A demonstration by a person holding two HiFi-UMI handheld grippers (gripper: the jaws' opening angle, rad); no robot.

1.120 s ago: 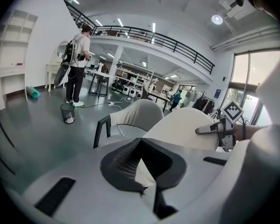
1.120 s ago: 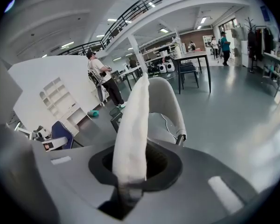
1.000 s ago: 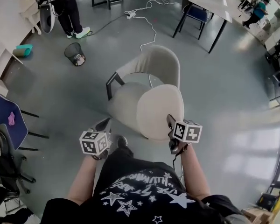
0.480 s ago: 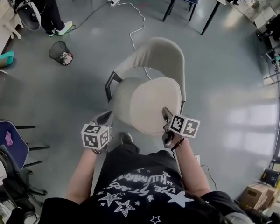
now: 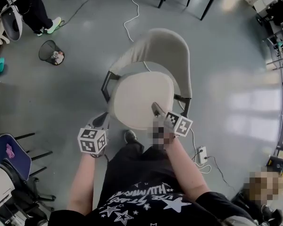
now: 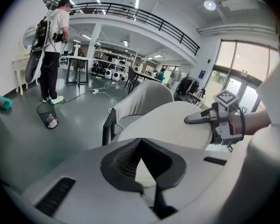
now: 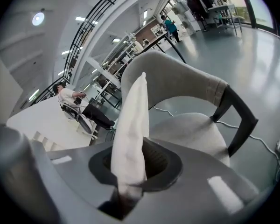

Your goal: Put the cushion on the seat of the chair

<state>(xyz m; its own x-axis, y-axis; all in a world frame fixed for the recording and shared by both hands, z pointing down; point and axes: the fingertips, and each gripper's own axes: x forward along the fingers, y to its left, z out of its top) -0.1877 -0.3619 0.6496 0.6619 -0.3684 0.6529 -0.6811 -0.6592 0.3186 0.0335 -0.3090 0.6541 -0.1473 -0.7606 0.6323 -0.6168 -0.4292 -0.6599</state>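
Cushion (image 5: 139,100) over chair (image 5: 162,48) seat (image 7: 186,129): my left tool (image 5: 101,122) pinches its 7 o'clock edge, right tool (image 5: 156,111) its 5 o'clock edge. Placing step; next, I judge, lowering it flat, then releasing both.

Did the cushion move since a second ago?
Yes. The cushion has shifted away from the person and further onto the chair, toward its back, and is now over the seat.

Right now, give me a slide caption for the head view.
Left gripper and right gripper hold a beige cushion above a beige armchair.
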